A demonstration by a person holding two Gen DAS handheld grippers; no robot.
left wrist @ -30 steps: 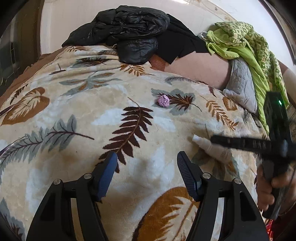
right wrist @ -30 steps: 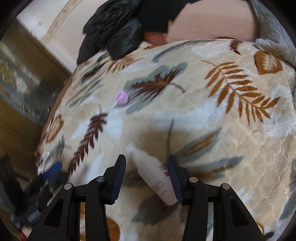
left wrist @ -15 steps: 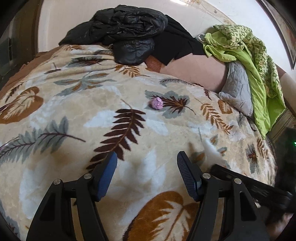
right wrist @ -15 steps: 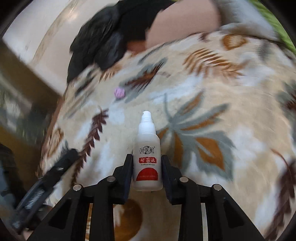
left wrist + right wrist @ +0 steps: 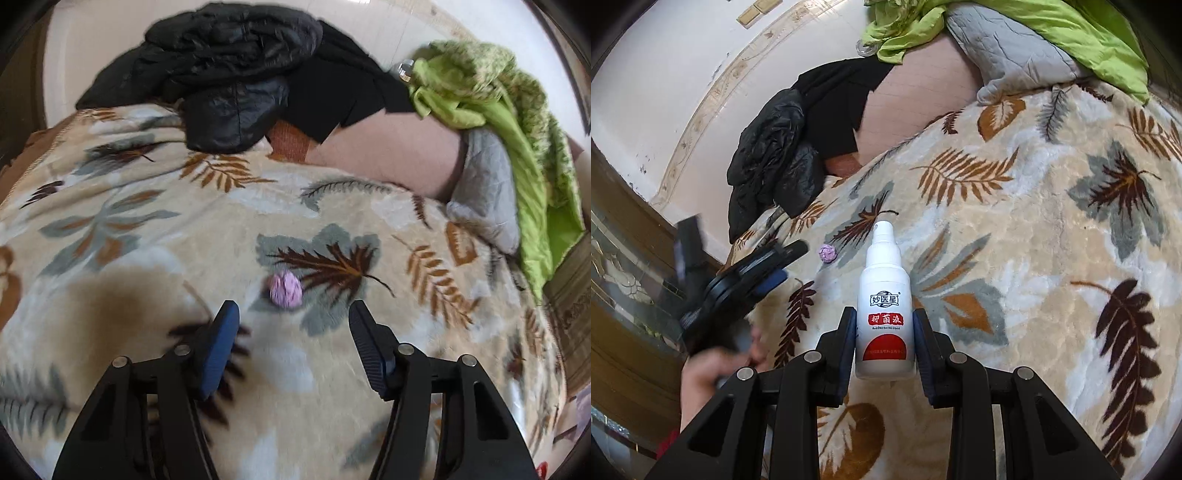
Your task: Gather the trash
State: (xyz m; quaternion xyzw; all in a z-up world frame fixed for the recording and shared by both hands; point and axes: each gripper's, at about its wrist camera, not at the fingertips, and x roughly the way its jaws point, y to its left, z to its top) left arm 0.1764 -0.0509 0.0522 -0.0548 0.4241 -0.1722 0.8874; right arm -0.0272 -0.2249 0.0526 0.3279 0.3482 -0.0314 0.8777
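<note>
A small crumpled pink paper ball (image 5: 285, 288) lies on the leaf-patterned blanket (image 5: 129, 258), just beyond my left gripper (image 5: 291, 325), which is open and empty. The ball also shows in the right wrist view (image 5: 827, 253). My right gripper (image 5: 884, 332) is shut on a white spray bottle (image 5: 884, 314) with a red label, held above the blanket. The left gripper (image 5: 768, 269) appears at the left of the right wrist view, close to the ball.
A black jacket (image 5: 221, 74) lies at the bed's far side, with a pink pillow (image 5: 388, 155), a grey quilted cushion (image 5: 484, 192) and a green cloth (image 5: 509, 122) at the right. A dark wooden frame (image 5: 624, 295) runs at the left.
My right gripper closed on the spray bottle and lifted it off the blanket. My left gripper moved forward toward the pink paper ball, still open.
</note>
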